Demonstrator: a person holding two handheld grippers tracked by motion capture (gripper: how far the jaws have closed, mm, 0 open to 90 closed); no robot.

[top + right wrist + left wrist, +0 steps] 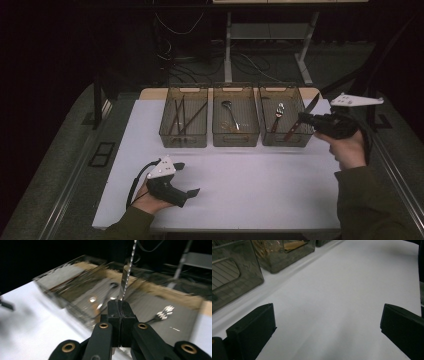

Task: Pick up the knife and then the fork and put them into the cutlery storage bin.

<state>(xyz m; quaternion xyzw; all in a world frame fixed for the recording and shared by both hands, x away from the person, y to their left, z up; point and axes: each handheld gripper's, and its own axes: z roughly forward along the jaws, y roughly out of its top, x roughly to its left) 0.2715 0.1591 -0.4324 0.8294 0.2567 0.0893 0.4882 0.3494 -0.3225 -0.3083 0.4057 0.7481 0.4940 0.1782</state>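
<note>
The right gripper (121,311) fingers are clamped on the knife (126,277), whose blade rises straight above them.

Right tool (303,117) grips knife (301,121) over right bin (285,141); left tool (186,178) open above table (260,185)

My work surface is a white table (240,185), its wooden far edge showing behind the bins. Directly on it, along the far side, stand three smoky see-through bins in a row, just beside one another: the left bin (183,137), the middle bin (235,138) and the right bin (285,140). The near half of the table is plain white sheet.
</note>
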